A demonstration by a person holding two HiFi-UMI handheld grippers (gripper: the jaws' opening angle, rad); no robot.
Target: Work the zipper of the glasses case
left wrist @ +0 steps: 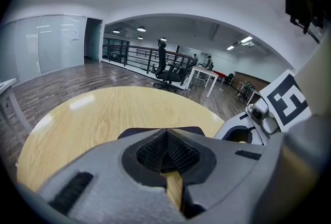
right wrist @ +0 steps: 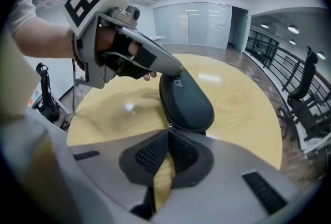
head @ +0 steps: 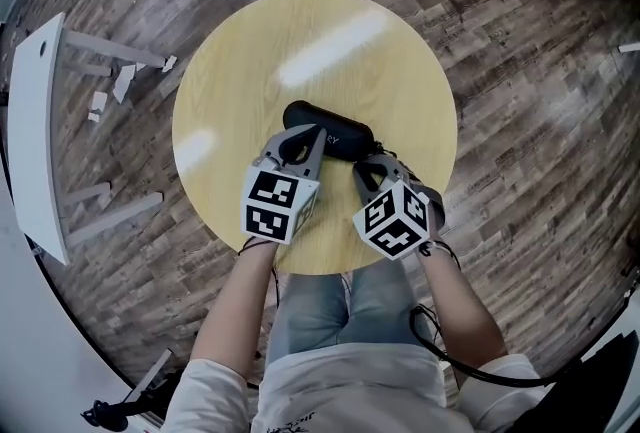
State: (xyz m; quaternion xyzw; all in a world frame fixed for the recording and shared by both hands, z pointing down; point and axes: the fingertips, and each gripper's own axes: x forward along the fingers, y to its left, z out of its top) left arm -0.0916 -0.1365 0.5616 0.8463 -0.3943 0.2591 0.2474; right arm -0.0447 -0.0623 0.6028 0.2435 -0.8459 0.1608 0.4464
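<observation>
The left gripper (left wrist: 166, 134) has its jaws closed together, pad against pad, with only a thin slit of tabletop (head: 250, 71) showing behind the tips. Straight ahead of those tips, touching them, lies the black case (right wrist: 187, 96); only a low dark strip of it shows over the jaws in the left gripper view. In the right gripper view the same jaws come down on the far end of the case, tips on its top surface (whether they nip any of it cannot be told).

The right gripper (right wrist: 168, 134) also has its jaws drawn together. Just beyond their tips sits the near end of the case, and a small silvery pull (right wrist: 169, 125) on the zipper seam stands right at the point where the two pads meet. Whether the pads pinch the pull or merely touch it is unclear.

The case lies flat, stretching away from the right jaws toward the left jaws, so that it is between the two pairs of tips. A hand (right wrist: 124, 57) grips the left gripper behind its jaws.
</observation>
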